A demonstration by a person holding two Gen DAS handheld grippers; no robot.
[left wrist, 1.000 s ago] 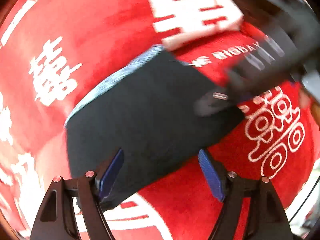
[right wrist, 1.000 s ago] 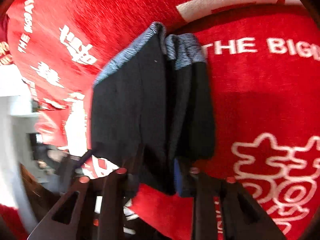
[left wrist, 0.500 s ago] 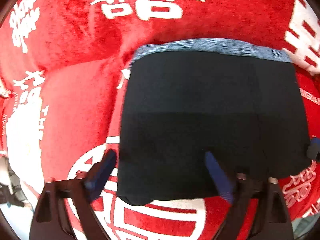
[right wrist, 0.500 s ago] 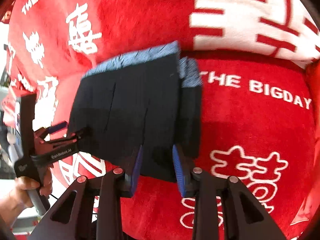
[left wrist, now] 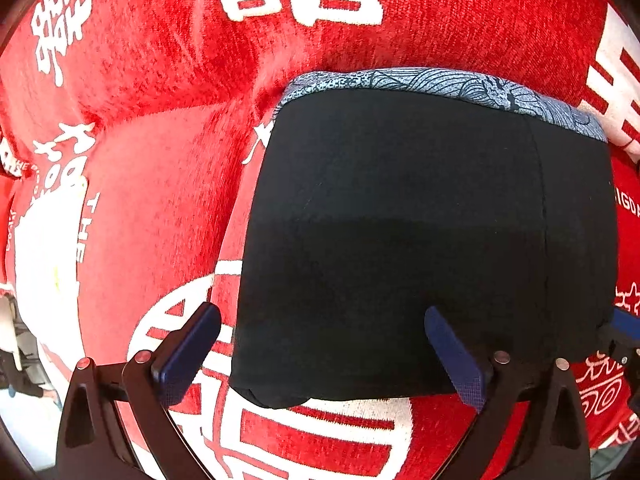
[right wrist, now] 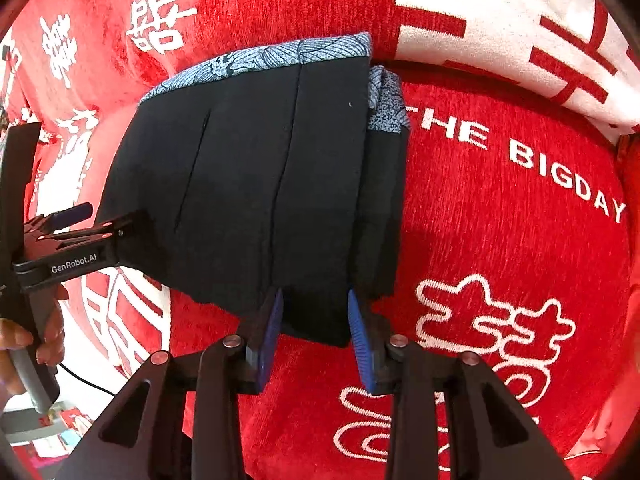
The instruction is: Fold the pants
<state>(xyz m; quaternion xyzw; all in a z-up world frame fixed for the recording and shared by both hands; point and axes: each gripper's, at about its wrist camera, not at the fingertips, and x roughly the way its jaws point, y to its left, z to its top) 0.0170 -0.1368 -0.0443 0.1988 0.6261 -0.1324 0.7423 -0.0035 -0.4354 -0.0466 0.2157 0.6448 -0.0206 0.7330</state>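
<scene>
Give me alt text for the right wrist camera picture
Folded black pants with a blue patterned waistband lie on a red blanket with white lettering. The right gripper straddles their near edge; the left gripper, jaws opening, is at their left side.

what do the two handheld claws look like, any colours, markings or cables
Both are black skeletal frames with triangular cut-outs and small copper-coloured rivets. The left claw and right claw each carry two ribbed blue pads. From the right wrist view, the left one's side reads "GenRobot.AI" in white, it has a grey handle, and a thin black cable trails from it.
</scene>
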